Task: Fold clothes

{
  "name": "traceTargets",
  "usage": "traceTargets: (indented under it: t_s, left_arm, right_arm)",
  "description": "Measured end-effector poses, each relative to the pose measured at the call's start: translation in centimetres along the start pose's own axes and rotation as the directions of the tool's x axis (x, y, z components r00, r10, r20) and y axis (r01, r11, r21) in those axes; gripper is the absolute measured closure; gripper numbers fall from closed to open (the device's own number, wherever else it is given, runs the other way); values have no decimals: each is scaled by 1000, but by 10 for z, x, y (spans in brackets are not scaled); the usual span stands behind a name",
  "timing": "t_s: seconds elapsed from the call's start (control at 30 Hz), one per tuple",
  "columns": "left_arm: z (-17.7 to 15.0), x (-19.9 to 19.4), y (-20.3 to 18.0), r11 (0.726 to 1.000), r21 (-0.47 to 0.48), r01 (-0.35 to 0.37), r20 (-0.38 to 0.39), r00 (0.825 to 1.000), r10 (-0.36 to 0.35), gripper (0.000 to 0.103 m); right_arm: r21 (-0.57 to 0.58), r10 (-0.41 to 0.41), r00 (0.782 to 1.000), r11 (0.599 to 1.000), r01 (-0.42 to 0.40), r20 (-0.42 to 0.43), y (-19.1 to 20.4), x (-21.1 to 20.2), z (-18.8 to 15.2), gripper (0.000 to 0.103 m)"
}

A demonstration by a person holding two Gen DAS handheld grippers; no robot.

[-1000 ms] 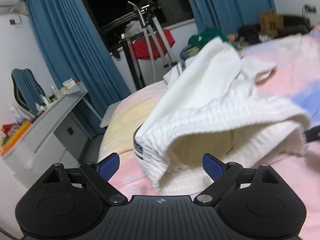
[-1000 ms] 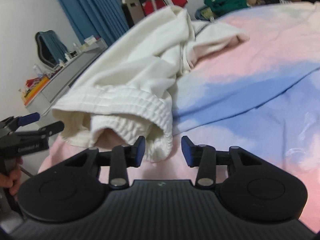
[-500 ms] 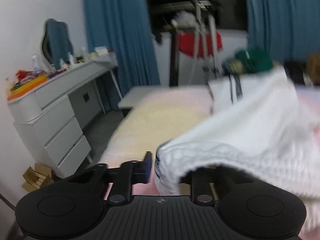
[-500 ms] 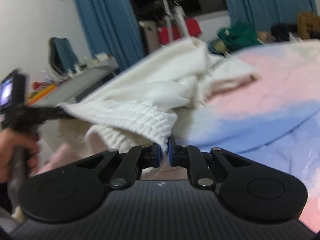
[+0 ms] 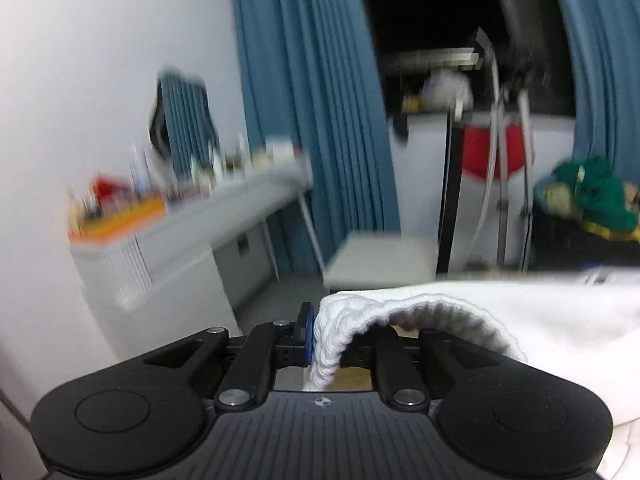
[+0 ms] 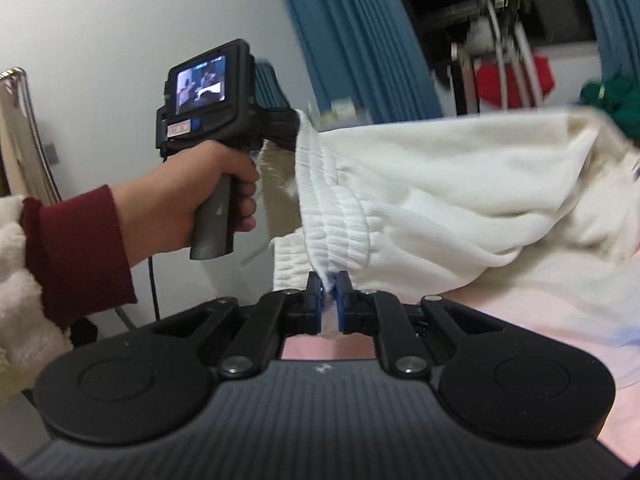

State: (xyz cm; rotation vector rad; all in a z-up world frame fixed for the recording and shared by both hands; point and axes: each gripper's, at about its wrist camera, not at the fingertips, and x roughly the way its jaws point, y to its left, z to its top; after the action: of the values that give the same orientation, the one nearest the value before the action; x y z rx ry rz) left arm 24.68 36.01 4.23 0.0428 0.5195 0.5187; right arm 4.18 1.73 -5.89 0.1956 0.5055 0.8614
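Right gripper (image 6: 329, 292) fingers pinched tight on the ribbed waistband of the white garment (image 6: 440, 184). Left gripper (image 5: 320, 330) likewise clamped on the waistband's other end, band stretched between them above the pink bed (image 6: 540, 312). Left hand (image 6: 192, 200), red sleeve. Beyond: cluttered counter (image 5: 224, 208), blue curtains (image 5: 320, 120), white wall.

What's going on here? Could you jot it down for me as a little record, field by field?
setting: bedroom, pink bedspread, blue curtains
garment: white garment with ribbed waistband
left gripper: shut on the waistband
right gripper: shut on the waistband
left hand: grips the left gripper's handle, red sleeve
garment state: waistband raised and spread between the grippers, the rest trailing to the bed
folded: not yet
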Motion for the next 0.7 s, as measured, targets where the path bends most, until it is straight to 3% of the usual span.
traceTargets:
  t_s: [0.07,0.17,0.23,0.27,0.3,0.43,0.47,0.7]
  left_arm:
    - [-17,18,7,999,-29,25,-58,998,-26,90]
    - [-35,21,16,997,-61,41,-57,997,-44,82]
    - [-44,12,27,996,-80,49,-64,996,-55,62]
    - [-50,6,32,995,-81,57,-71,996,-62,44]
    - [-56,-1,37,995,-83,64,-79,994,-70,33]
    - [-84,-53,49,998,-37,47,-49,998,-49,20]
    - [-89,-69,52,997,-49,57,-39,998,-59,16]
    - [-111,-179,49,981,-119,155,28,988,-153,14]
  right_arm:
    - [25,-5,999,1000,6,-54,-10,15,-10,92]
    - [25,6,997,1000,-4,-82,-18,16,-19,89]
    - [10,19,996,1000,-18,-86,-20,9,-21,82]
    - [6,21,996,1000,-21,-89,-20,3,-22,79]
    - [1,24,995,1000,-24,-92,-20,-2,-23,74]
    - [-15,15,998,1000,-16,-62,-21,-25,-21,34]
    - [-19,8,999,1000,-9,-46,-21,-32,-20,33]
    - [-47,-75,996,996,77,48,-30,-93,6,33]
